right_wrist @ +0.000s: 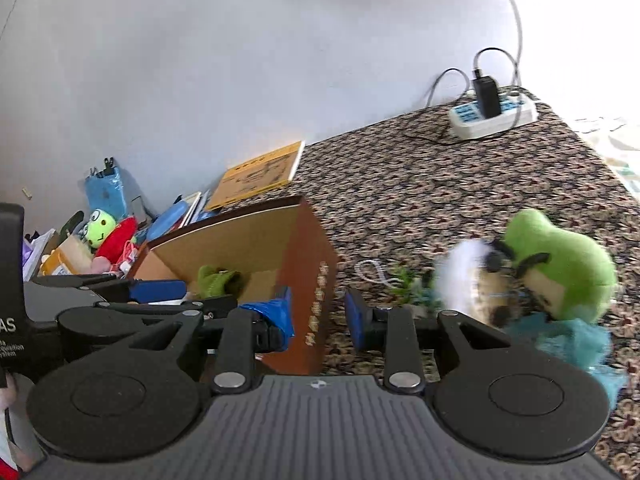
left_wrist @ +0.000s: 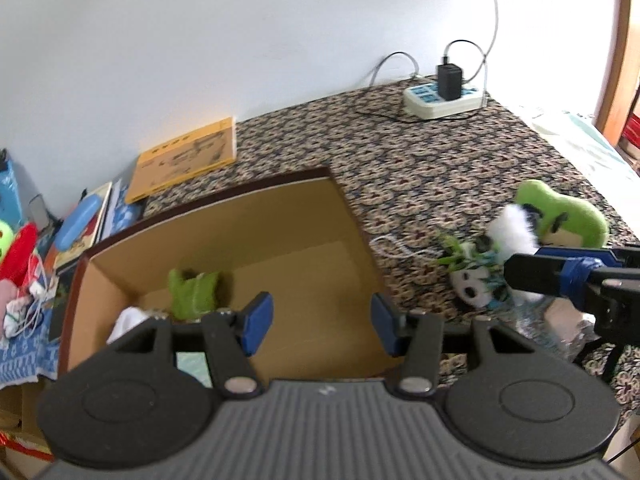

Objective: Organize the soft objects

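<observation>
An open cardboard box (left_wrist: 248,224) stands on the patterned cloth, also in the right wrist view (right_wrist: 304,240). A green soft toy (left_wrist: 194,290) and a white soft item (left_wrist: 128,320) lie inside. My left gripper (left_wrist: 322,320) is open and empty over the box. To the right lie a green plush (left_wrist: 560,216), a white fluffy toy (left_wrist: 514,232) and a panda-face item (left_wrist: 474,288). My right gripper (right_wrist: 320,312) is open and empty, beside the box's brown wall, left of the green plush (right_wrist: 560,264) and white toy (right_wrist: 464,276).
A power strip (left_wrist: 442,98) with a black charger and cables sits at the back. A yellow book (left_wrist: 186,158), a blue case (left_wrist: 78,226) and red and green plush toys (right_wrist: 108,234) lie left of the box. A teal mesh (right_wrist: 576,344) lies by the plush.
</observation>
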